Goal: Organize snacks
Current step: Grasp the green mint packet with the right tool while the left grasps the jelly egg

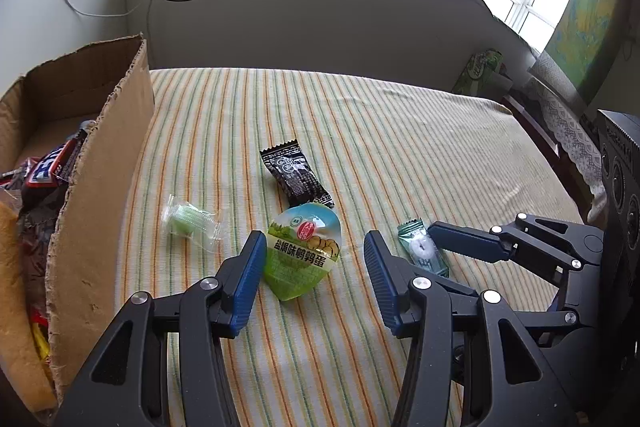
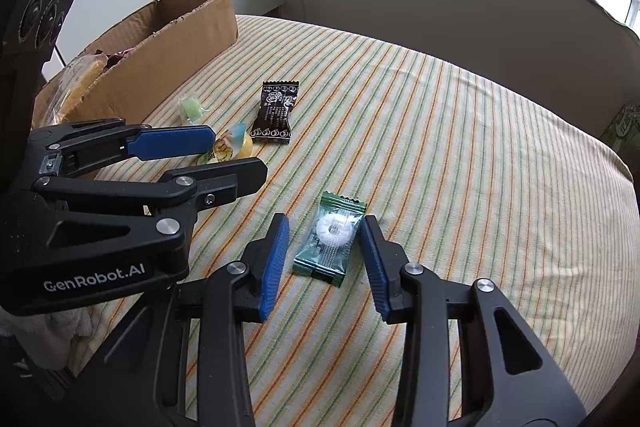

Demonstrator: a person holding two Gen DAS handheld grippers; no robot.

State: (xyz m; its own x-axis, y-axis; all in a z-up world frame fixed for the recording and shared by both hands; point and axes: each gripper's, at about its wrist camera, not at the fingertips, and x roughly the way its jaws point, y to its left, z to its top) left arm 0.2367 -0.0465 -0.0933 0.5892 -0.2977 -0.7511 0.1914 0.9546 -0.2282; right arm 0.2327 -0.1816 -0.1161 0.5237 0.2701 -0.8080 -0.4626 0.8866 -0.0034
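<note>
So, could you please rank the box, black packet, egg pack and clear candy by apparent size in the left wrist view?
1. Box, nearest too.
2. Egg pack.
3. Black packet, close to the egg pack.
4. Clear candy.

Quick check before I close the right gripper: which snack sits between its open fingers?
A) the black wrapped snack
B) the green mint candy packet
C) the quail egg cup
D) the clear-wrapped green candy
B: in the right wrist view, the open right gripper straddles the green mint candy packet; its fingers sit either side without touching it.
</note>
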